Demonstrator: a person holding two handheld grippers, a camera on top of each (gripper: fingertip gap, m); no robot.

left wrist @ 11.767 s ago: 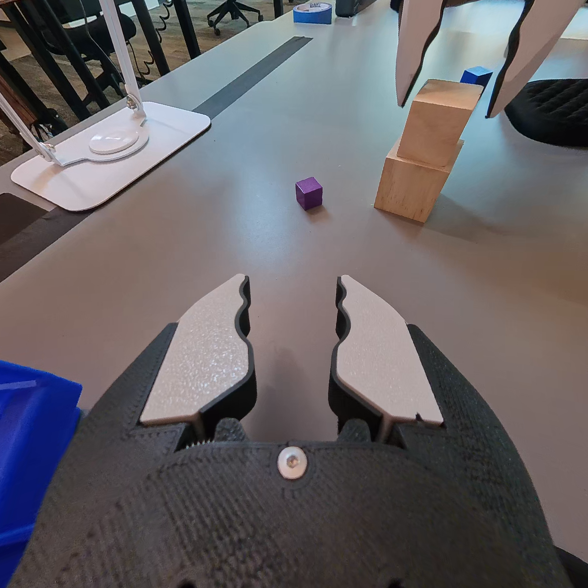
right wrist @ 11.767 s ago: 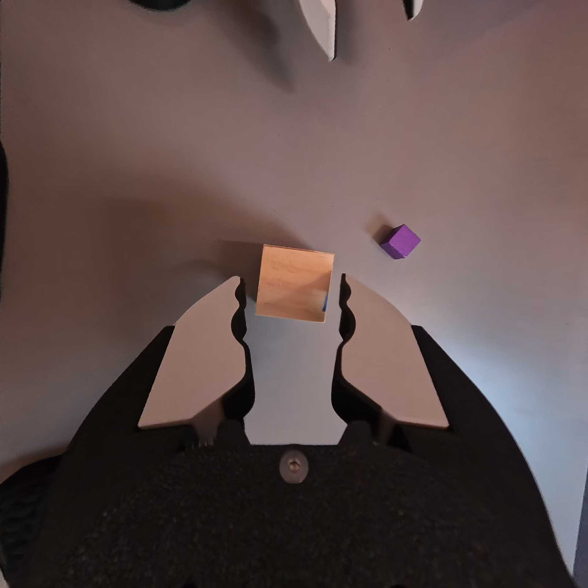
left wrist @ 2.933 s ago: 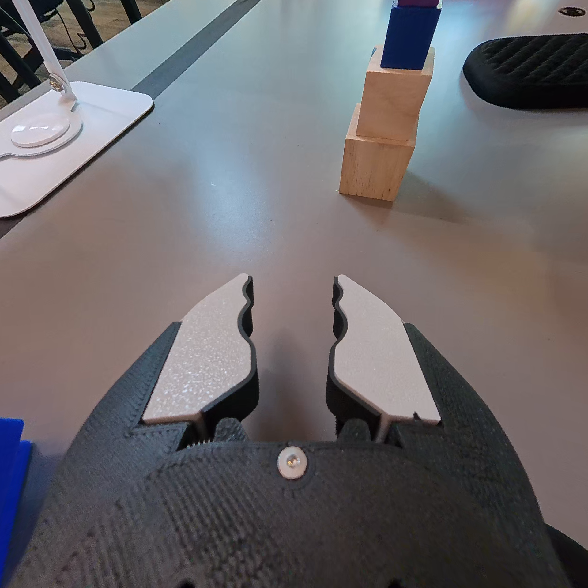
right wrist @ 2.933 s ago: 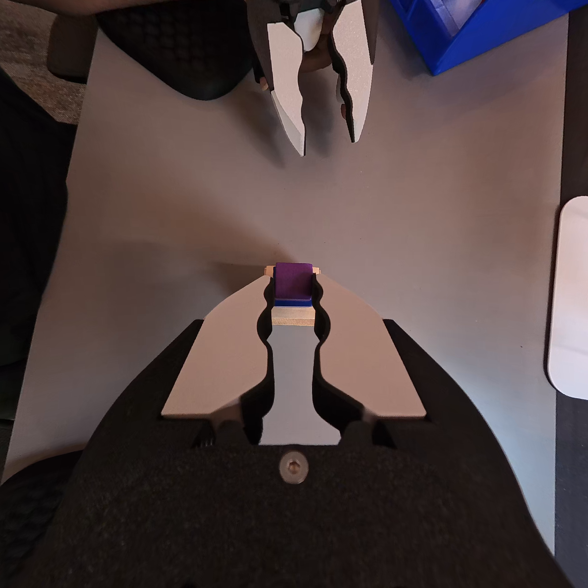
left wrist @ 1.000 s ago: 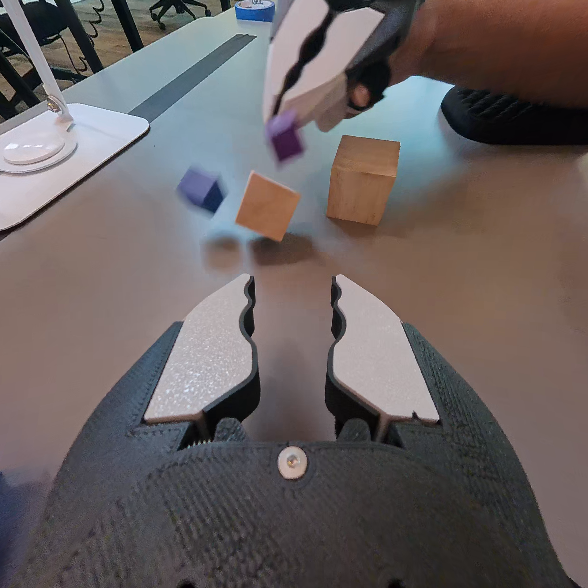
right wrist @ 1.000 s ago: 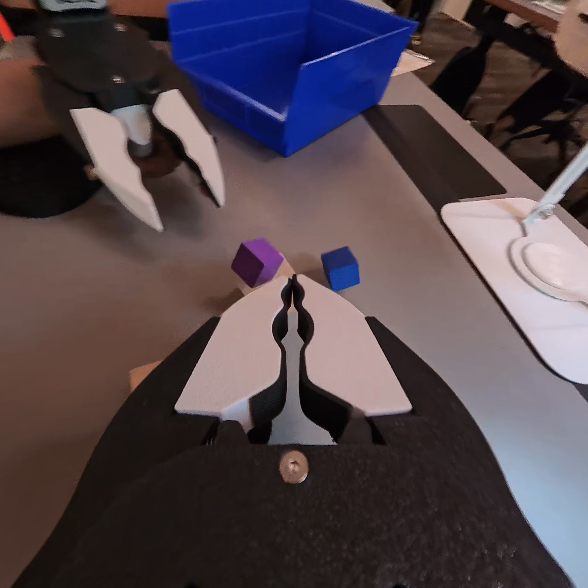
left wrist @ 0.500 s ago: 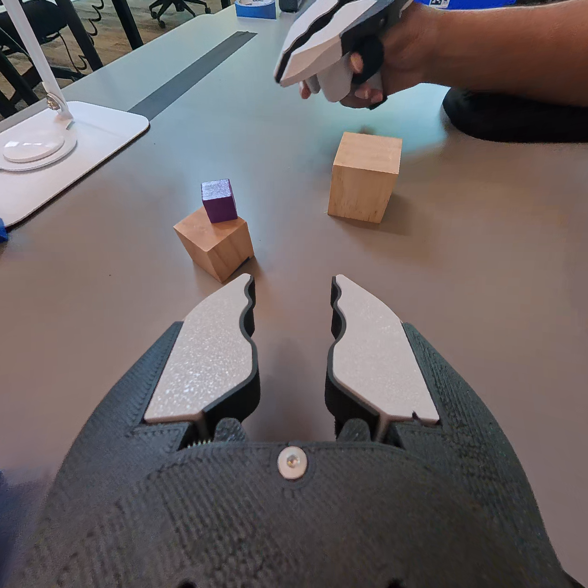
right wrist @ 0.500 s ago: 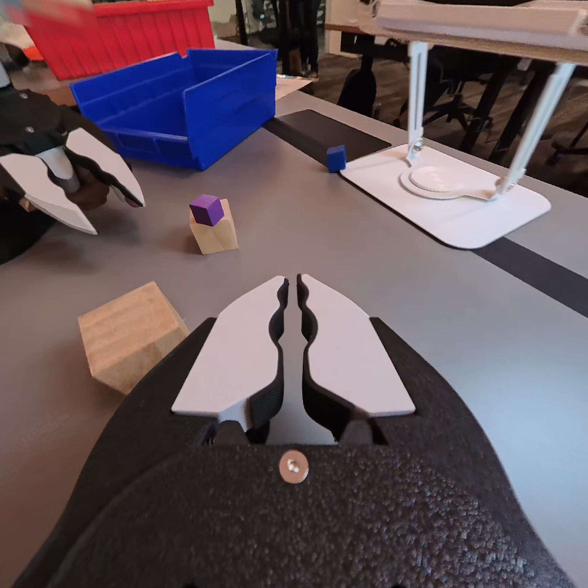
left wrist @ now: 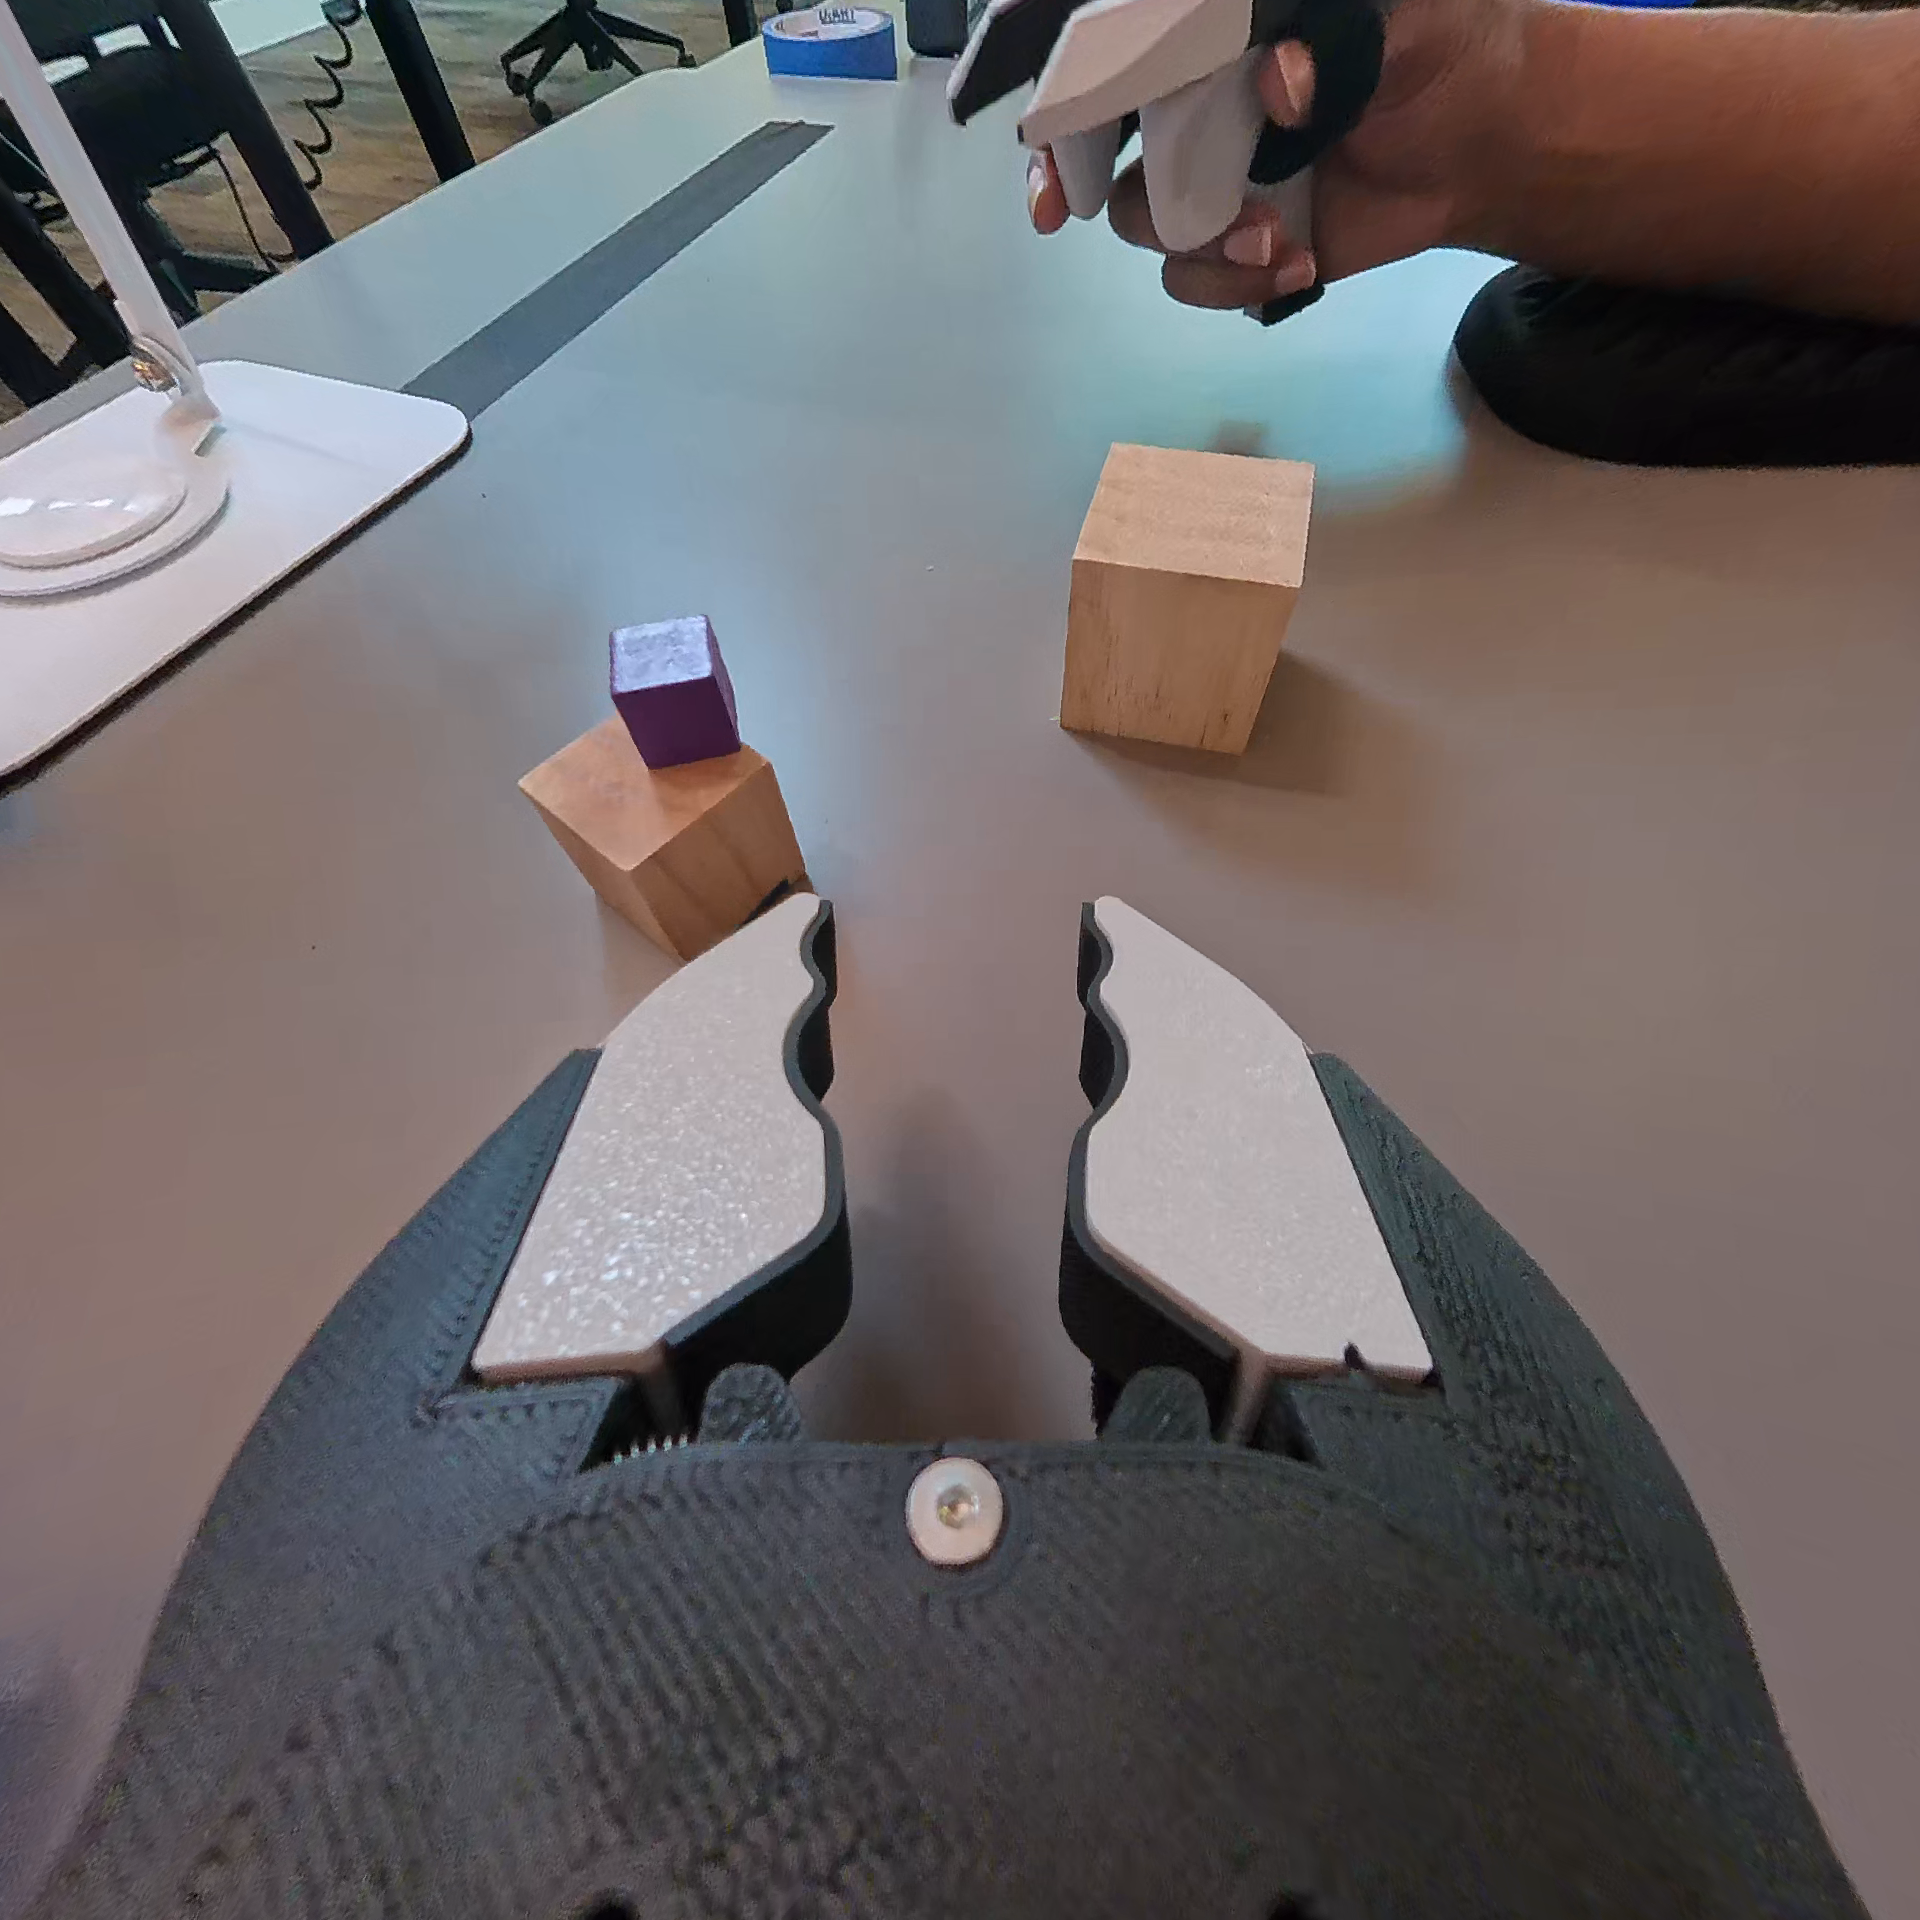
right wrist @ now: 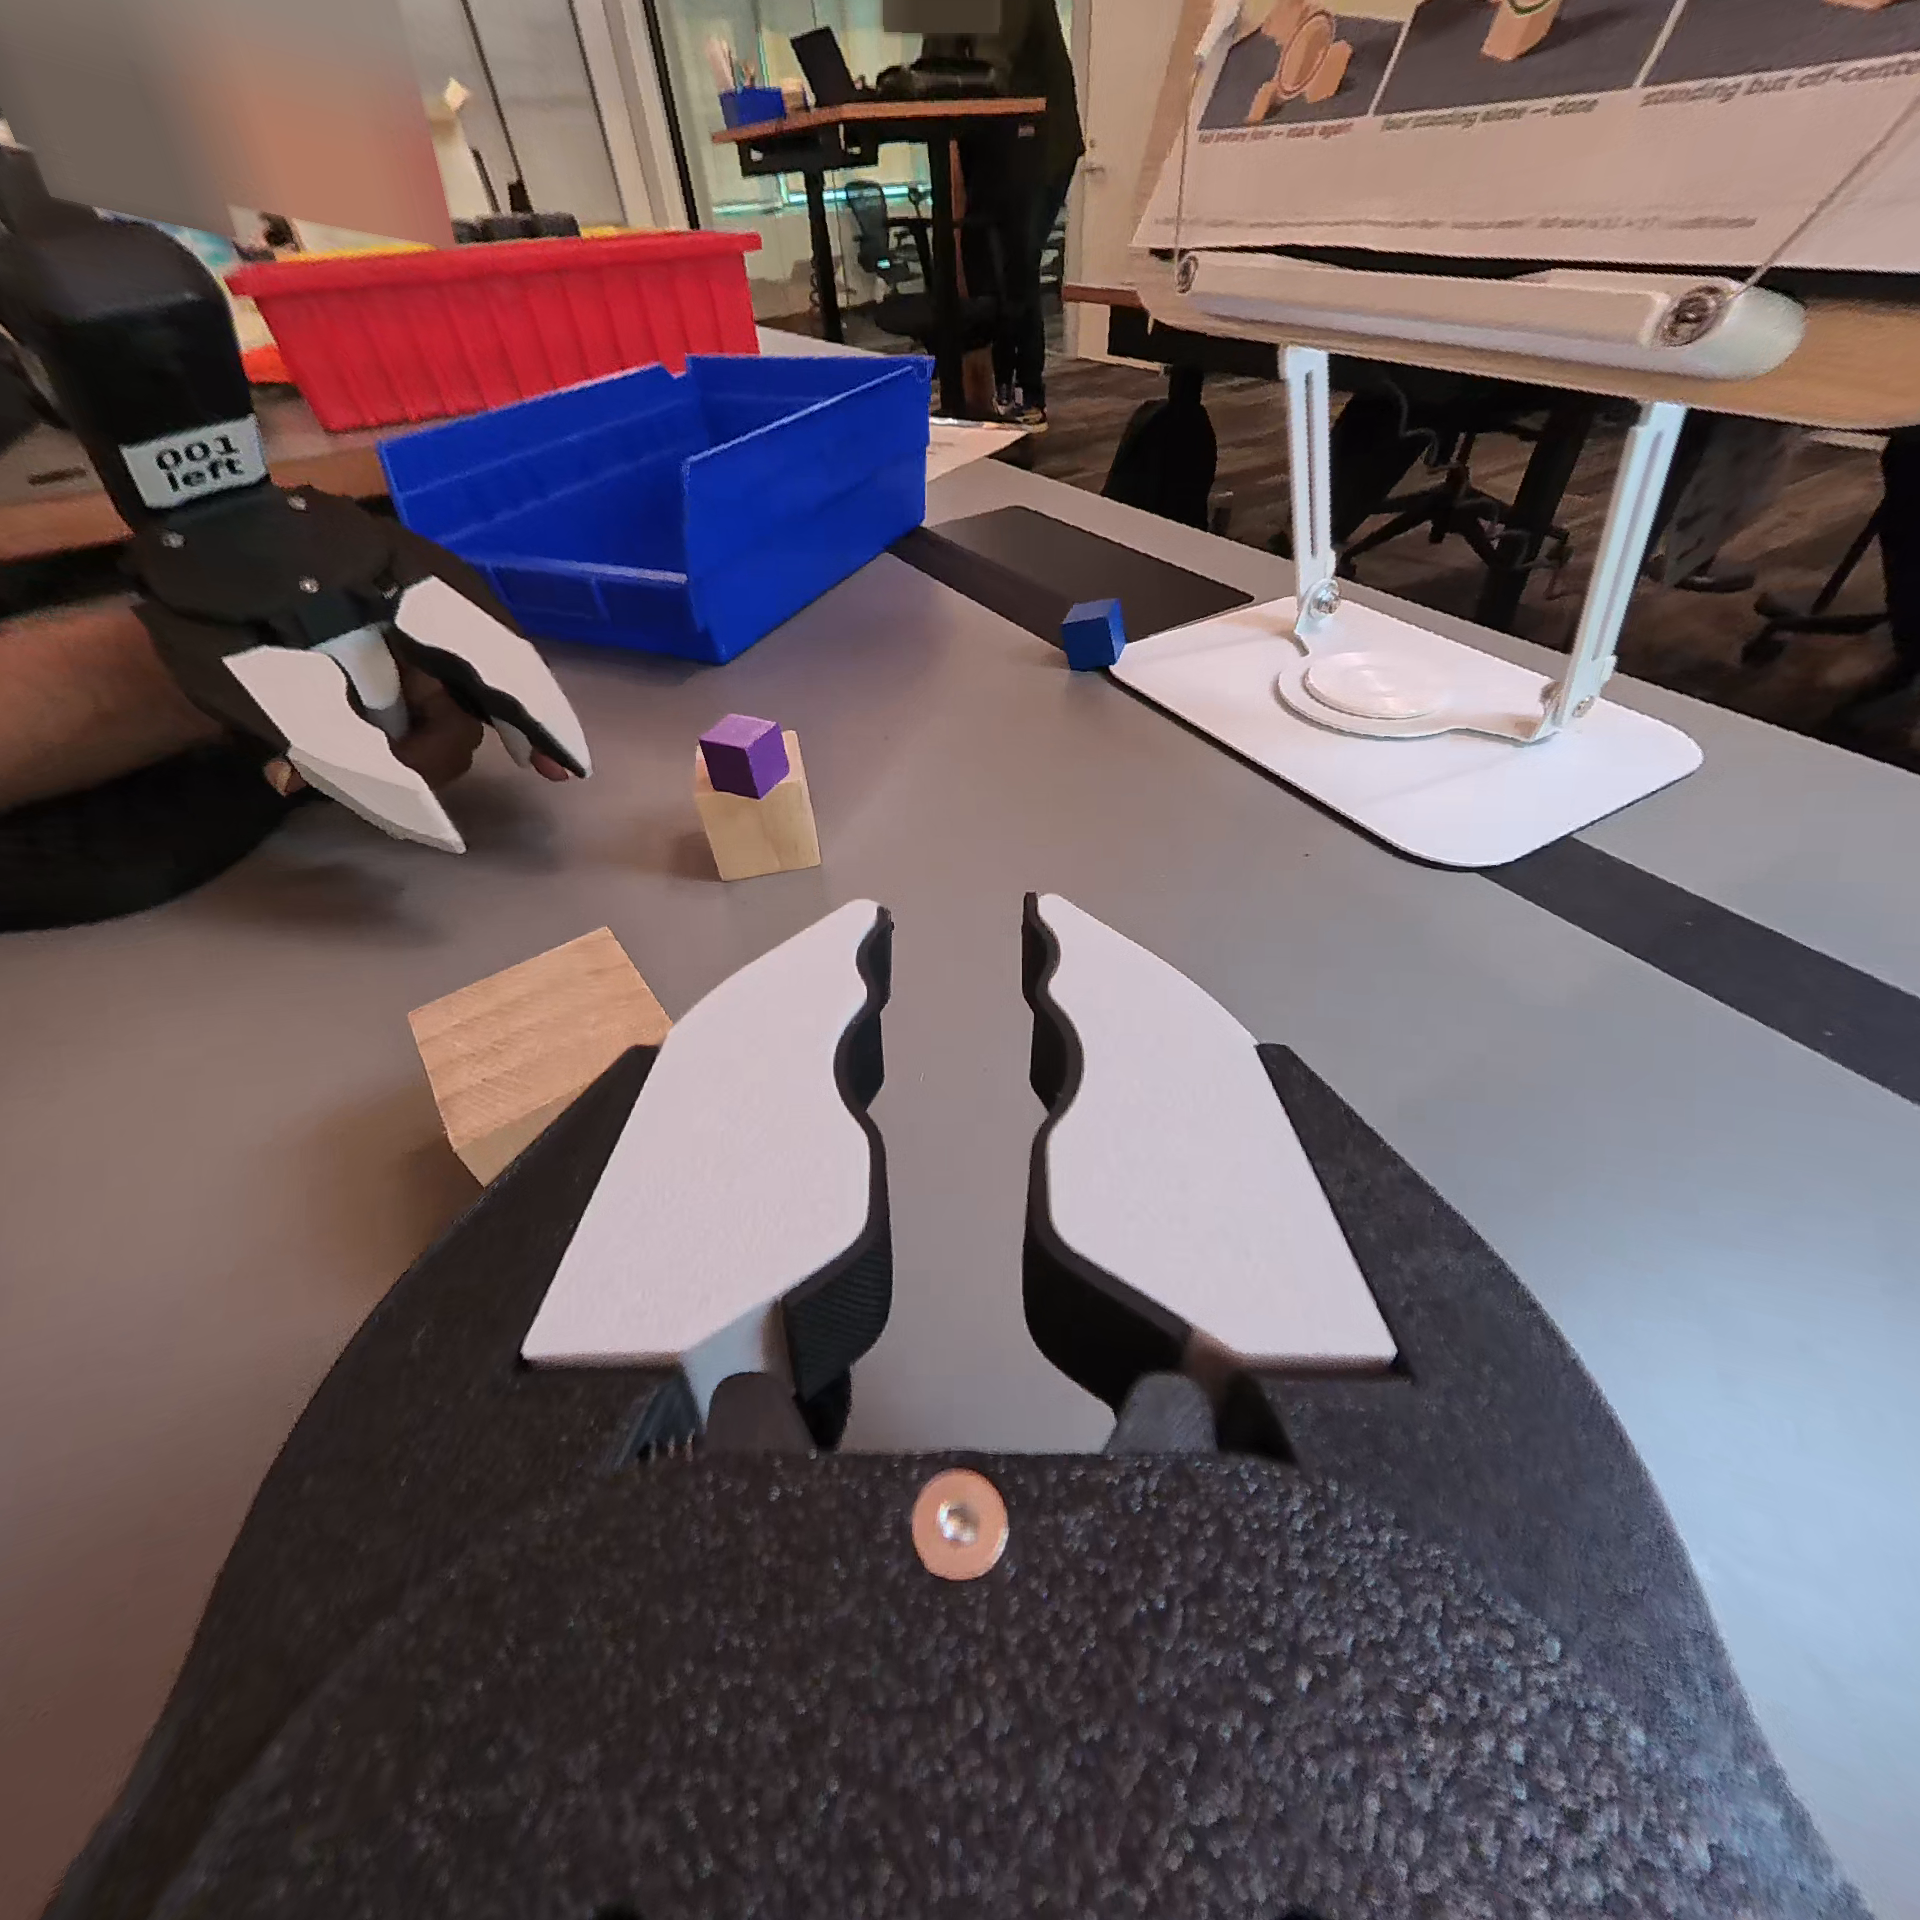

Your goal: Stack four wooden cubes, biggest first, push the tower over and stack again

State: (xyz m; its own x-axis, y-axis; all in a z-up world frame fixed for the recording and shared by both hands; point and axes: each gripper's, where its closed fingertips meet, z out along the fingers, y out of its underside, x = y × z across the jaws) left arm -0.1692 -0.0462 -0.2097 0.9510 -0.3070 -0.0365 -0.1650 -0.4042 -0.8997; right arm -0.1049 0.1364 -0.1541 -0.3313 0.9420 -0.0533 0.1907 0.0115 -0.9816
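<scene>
- Lying scattered on the grey bench (left wrist: 1558, 935): large wooden cube (left wrist: 1184, 592) standing alone, purple cube (left wrist: 675, 691) perching tilted on the medium wooden cube (left wrist: 665, 831).
- Showing only in the right wrist view — blue cube (right wrist: 1093, 632) resting well apart from the others, touching the edge of the white stand base (right wrist: 1403, 727) by a dark strip.
- Also showing only there: blue bin (right wrist: 665, 509), red bin (right wrist: 499, 312) behind it, a white stand carrying a printed sheet (right wrist: 1507, 135).
- Showing only in the left wrist view — a roll of blue tape (left wrist: 828, 42) at the far end, and a black padded rest (left wrist: 1683, 374) under the person's forearm.
- Left tool (left wrist: 956, 925) hovering low just beside the medium cube, released, jaws apart with bare bench between them.
- Right tool (right wrist: 956, 914) hanging above the bench near the large cube, jaws parted and gripping nothing; the tool's body hiding part of that cube in its own view.
</scene>
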